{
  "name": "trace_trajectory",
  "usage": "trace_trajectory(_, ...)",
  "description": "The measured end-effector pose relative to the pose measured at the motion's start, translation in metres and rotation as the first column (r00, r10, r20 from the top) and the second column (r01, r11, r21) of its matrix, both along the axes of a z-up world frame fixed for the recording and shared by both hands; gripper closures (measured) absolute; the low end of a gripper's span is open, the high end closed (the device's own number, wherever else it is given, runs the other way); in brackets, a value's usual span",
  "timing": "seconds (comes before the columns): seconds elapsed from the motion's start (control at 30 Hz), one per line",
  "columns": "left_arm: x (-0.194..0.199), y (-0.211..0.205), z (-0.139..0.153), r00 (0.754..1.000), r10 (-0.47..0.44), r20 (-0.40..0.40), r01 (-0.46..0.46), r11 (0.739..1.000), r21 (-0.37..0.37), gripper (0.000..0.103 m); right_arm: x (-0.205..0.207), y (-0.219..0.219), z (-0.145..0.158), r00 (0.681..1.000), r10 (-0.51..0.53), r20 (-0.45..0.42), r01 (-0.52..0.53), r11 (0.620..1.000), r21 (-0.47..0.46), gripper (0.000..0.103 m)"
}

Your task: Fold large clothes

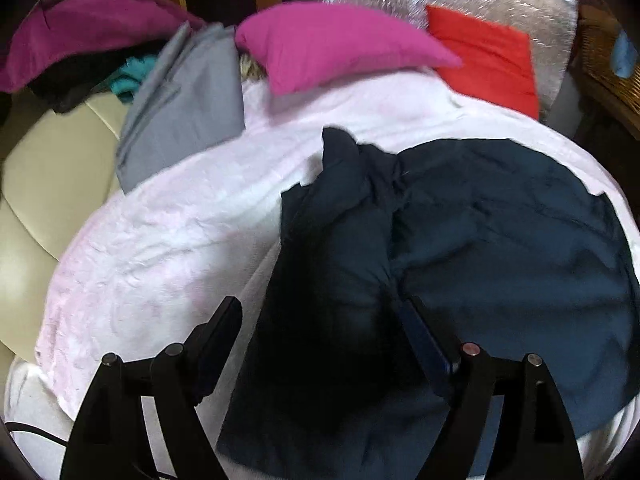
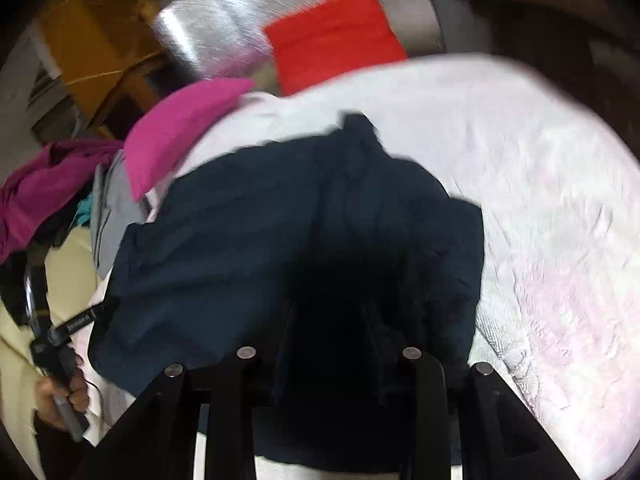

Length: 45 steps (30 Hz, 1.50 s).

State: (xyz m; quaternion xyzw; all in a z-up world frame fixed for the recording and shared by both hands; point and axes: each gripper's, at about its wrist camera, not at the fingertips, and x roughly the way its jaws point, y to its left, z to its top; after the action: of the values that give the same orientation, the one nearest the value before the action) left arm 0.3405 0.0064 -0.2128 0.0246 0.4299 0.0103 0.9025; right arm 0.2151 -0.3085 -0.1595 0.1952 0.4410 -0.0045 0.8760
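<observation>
Dark navy garment (image 1: 480,216), partly folded, lies on the pale pink-white cover (image 1: 160,232) of a bed, filling the lower centre and right of the left wrist view and the centre of the right wrist view (image 2: 280,220). A doubled, darker band of it runs from the lower edge toward the upper centre of the left wrist view, which appears to be its long axis. Left claw (image 1: 324,320): wide open, holding nothing, the dark band lying directly between and ahead of its fingers. Right claw (image 2: 332,320): fingers lost against dark cloth, so opening and hold cannot be told. The garment lies straight ahead of both claws. Beyond it, toward the upper frame: magenta cushion (image 1: 336,44), red cushion (image 1: 488,64), grey folded cloth (image 1: 184,108), purple heap (image 1: 80,24).
</observation>
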Motion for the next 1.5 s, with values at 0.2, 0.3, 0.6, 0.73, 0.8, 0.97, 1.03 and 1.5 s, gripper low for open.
trace_trajectory(0.2, -0.035, -0.015, -0.018, 0.999, -0.030, -0.018, 0.031, 0.998, 0.050, 0.020, 0.000, 0.068, -0.019, 0.989, 0.130, -0.076, -0.133, 0.990, -0.043, 0.065)
trace_trajectory(0.3, -0.032, -0.031, -0.036, 0.998, -0.045, -0.031, 0.049, 0.989, 0.140, 0.019, 0.013, 0.081, -0.037, 0.985, 0.125, -0.116, -0.138, 0.984, -0.114, 0.064)
trace_trajectory(0.6, -0.098, -0.045, 0.000, 0.997, -0.059, 0.049, 0.053, 0.993, 0.105, 0.019, -0.042, 0.099, -0.003, 0.995, 0.010, -0.096, -0.025, 0.987, -0.158, 0.031)
trace_trajectory(0.73, -0.144, -0.064, 0.007, 0.992, -0.118, 0.047, 0.113, 0.989, 0.098, 0.018, -0.070, 0.107, 0.013, 0.994, -0.042, -0.101, 0.021, 0.979, -0.201, 0.031)
trace_trajectory(0.8, -0.167, -0.070, 0.013, 0.990, -0.129, 0.052, 0.122, 0.985, 0.118, 0.018, -0.085, 0.110, 0.020, 0.993, -0.056, -0.108, 0.031, 0.973, -0.227, 0.031)
trace_trajectory(0.97, -0.203, -0.069, 0.041, 0.989, -0.108, 0.099, 0.099, 0.991, 0.089, 0.018, -0.119, 0.120, 0.054, 0.995, -0.086, -0.056, 0.066, 0.953, -0.295, 0.031)
trace_trajectory(1.03, -0.217, -0.069, 0.057, 0.987, -0.082, 0.141, 0.066, 0.991, 0.112, 0.018, -0.130, 0.125, 0.070, 0.995, -0.092, -0.026, 0.080, 0.948, -0.308, 0.031)
trace_trajectory(1.5, -0.274, -0.051, 0.116, 0.958, -0.067, 0.279, 0.039, 0.994, 0.104, 0.017, -0.200, 0.160, 0.134, 0.994, -0.079, 0.070, 0.098, 0.939, -0.331, 0.029)
